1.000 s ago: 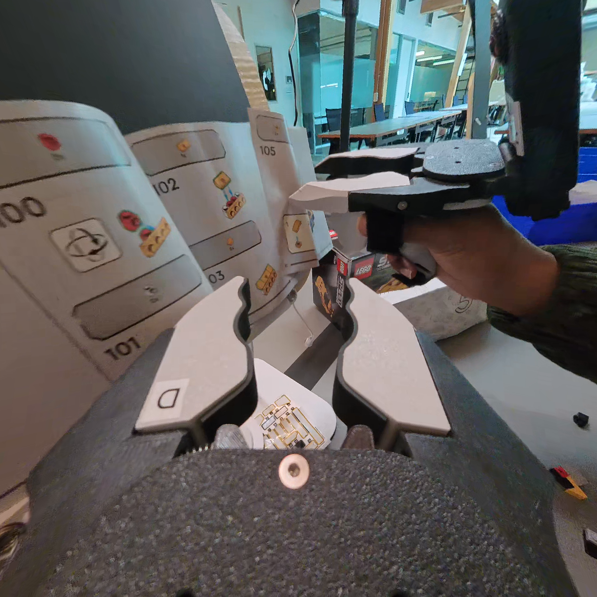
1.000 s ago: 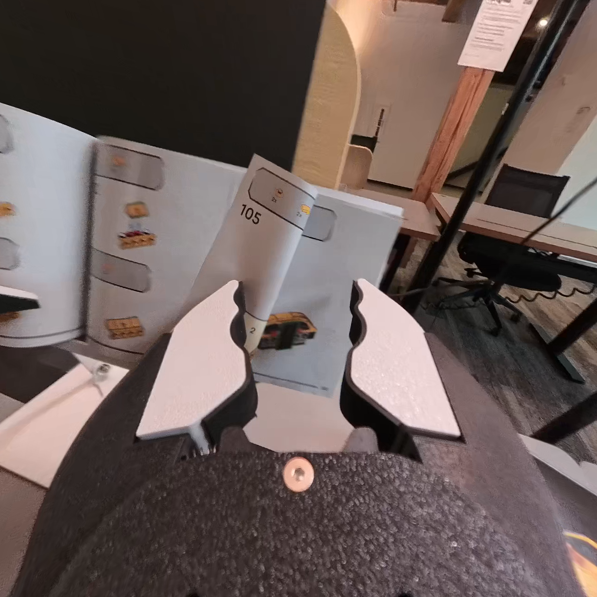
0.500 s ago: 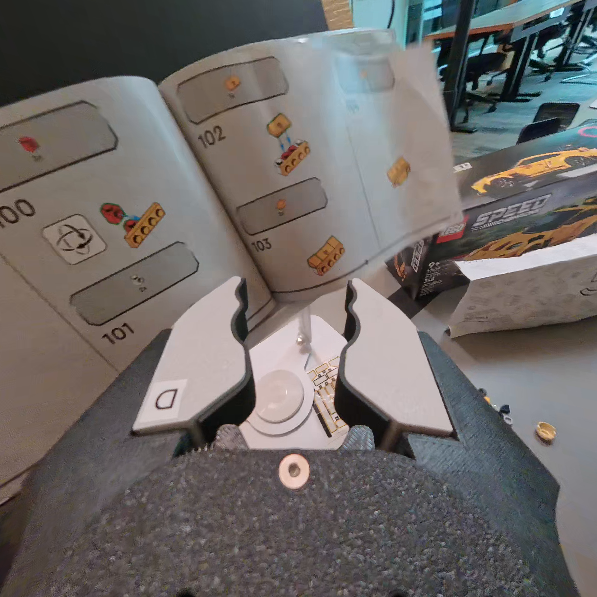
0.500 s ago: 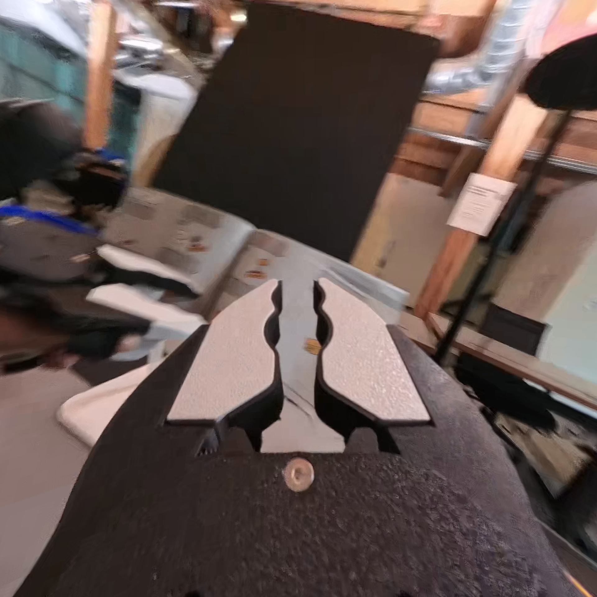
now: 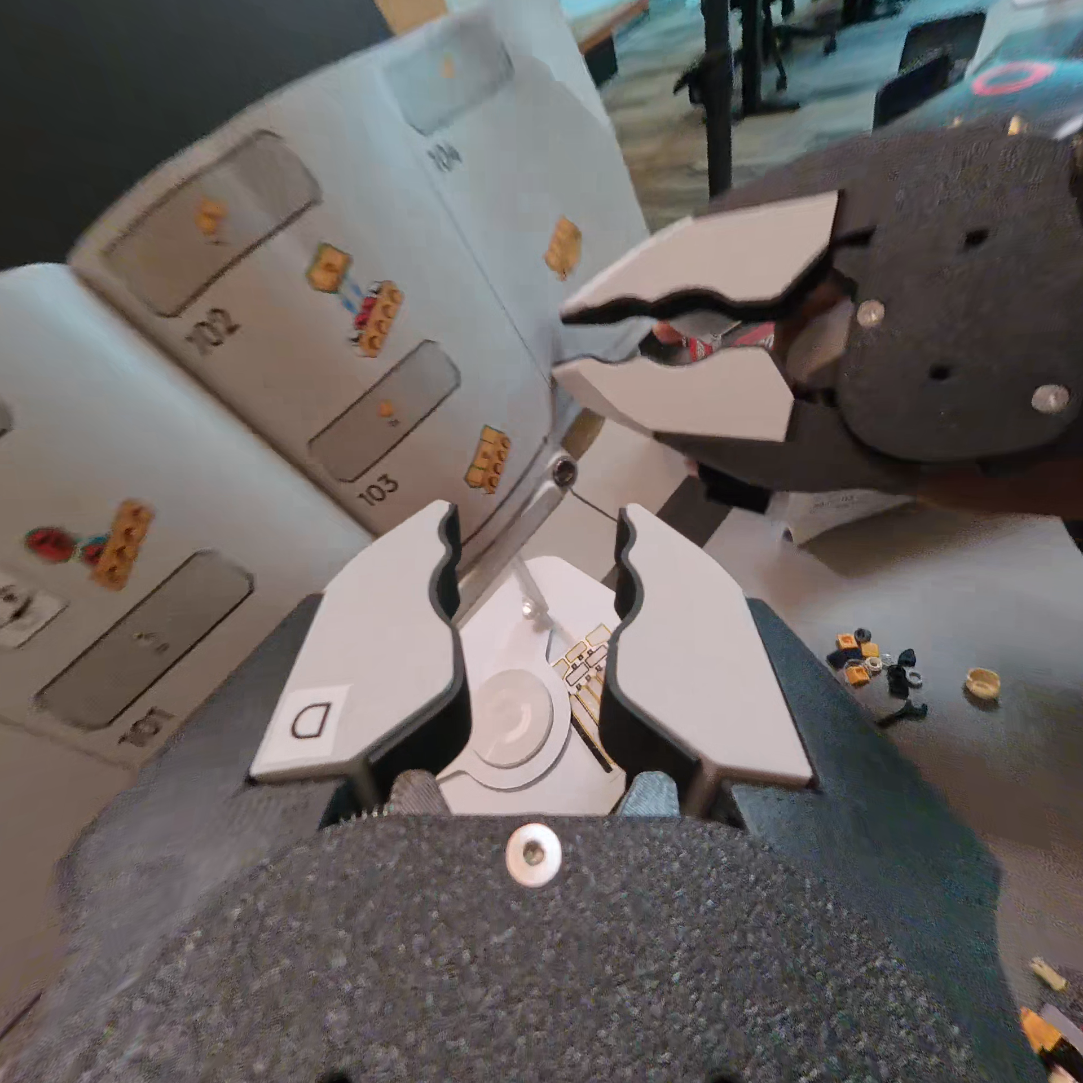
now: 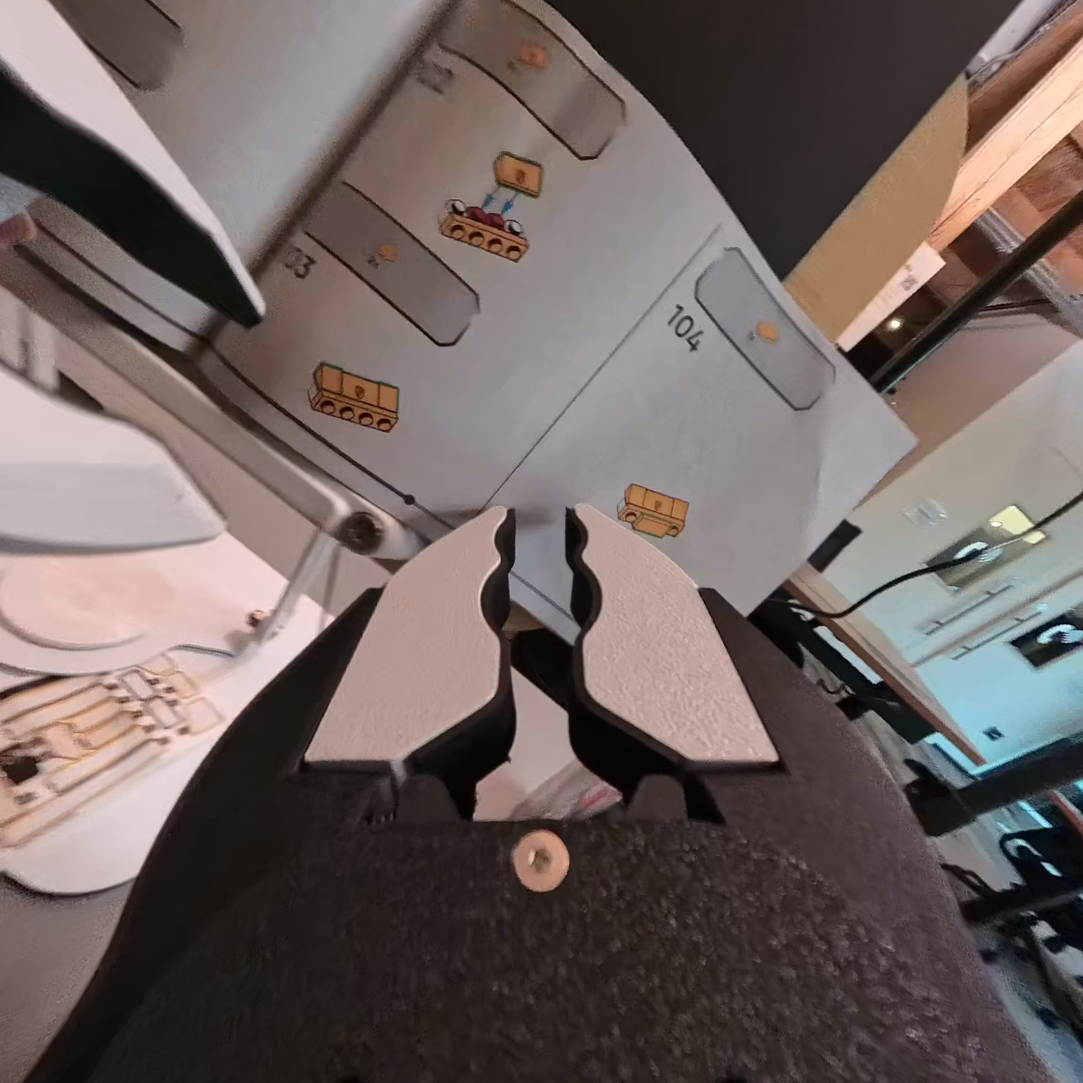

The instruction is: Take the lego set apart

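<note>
- Right gripper (image 5: 565, 346) has swung in to the booklet (image 5: 281, 375) page edge, jaws nearly shut; whether it pinches paper is unclear.
- Left gripper (image 5: 533, 521) gapes empty; loose lego pieces (image 5: 873, 665) lie on the table (image 5: 949, 586) to its right, likely nearer it.

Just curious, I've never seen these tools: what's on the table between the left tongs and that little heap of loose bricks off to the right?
Nothing, by the left wrist view: bare grey tabletop lies between the left tongs and the small brick pile. A lone tan round piece sits just beyond the pile.
</note>
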{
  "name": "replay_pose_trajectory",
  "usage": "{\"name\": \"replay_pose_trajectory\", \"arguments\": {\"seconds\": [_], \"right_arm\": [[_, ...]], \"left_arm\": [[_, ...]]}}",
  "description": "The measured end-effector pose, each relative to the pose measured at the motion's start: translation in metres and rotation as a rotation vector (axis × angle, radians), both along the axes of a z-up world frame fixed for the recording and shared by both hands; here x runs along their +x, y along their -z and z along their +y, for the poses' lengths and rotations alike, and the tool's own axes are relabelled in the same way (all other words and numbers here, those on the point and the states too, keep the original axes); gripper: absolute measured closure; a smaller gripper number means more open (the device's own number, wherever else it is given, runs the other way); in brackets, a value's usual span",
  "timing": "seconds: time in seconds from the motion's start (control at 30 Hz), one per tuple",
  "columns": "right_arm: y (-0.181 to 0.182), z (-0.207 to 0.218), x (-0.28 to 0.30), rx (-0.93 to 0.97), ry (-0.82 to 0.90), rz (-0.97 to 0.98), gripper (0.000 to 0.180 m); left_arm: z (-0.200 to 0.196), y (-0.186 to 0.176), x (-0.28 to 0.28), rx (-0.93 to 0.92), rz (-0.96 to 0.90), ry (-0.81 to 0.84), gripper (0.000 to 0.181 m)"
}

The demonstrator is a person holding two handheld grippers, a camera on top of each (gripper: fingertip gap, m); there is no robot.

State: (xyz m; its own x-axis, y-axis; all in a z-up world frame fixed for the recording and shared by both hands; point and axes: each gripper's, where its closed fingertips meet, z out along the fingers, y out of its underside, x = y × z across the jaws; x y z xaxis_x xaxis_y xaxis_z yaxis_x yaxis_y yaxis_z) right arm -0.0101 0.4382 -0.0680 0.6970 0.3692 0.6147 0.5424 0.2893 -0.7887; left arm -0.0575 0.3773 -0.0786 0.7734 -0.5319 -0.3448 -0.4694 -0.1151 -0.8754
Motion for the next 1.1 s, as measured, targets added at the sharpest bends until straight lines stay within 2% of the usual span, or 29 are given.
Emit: {"name": "replay_pose_trajectory", "arguments": {"seconds": [0.17, 0.27, 0.4, 0.53, 0.57, 0.6, 0.67, 0.8, 0.93, 1.1], "right_arm": [[-0.008, 0.007, 0.015, -0.024, 0.017, -0.011, 0.159], [-0.003, -0.018, 0.015, -0.092, -0.063, 0.092, 0.163], [0.048, -0.046, -0.007, -0.217, -0.197, 0.003, 0.164], [0.078, -0.031, -0.021, -0.173, -0.118, -0.098, 0.149], [0.08, -0.024, -0.022, -0.158, -0.097, -0.107, 0.155], [0.079, -0.02, -0.022, -0.14, -0.078, -0.113, 0.173], [0.072, -0.013, -0.012, -0.087, 0.0, -0.164, 0.179], [0.05, -0.014, 0.008, 0.081, 0.115, -0.339, 0.178], [0.03, -0.015, 0.013, 0.199, 0.183, -0.506, 0.175], [0.012, -0.021, 0.008, 0.276, 0.202, -0.625, 0.172]], "left_arm": [[0.021, 0.017, 0.011, -0.061, 0.035, -0.017, 0.128], [0.025, 0.017, 0.012, -0.059, 0.013, -0.017, 0.131], [0.024, 0.017, 0.013, -0.056, 0.006, 0.006, 0.129], [0.023, 0.018, 0.014, -0.05, 0.023, 0.022, 0.126], [0.023, 0.018, 0.014, -0.046, 0.035, 0.022, 0.127], [0.023, 0.019, 0.013, -0.042, 0.05, 0.02, 0.128], [0.022, 0.021, 0.009, -0.038, 0.073, 0.011, 0.13], [0.025, 0.019, 0.005, -0.029, 0.051, -0.005, 0.14], [0.027, 0.021, 0.008, -0.082, 0.08, -0.035, 0.135], [0.026, 0.02, 0.004, -0.106, 0.116, -0.047, 0.143]]}}
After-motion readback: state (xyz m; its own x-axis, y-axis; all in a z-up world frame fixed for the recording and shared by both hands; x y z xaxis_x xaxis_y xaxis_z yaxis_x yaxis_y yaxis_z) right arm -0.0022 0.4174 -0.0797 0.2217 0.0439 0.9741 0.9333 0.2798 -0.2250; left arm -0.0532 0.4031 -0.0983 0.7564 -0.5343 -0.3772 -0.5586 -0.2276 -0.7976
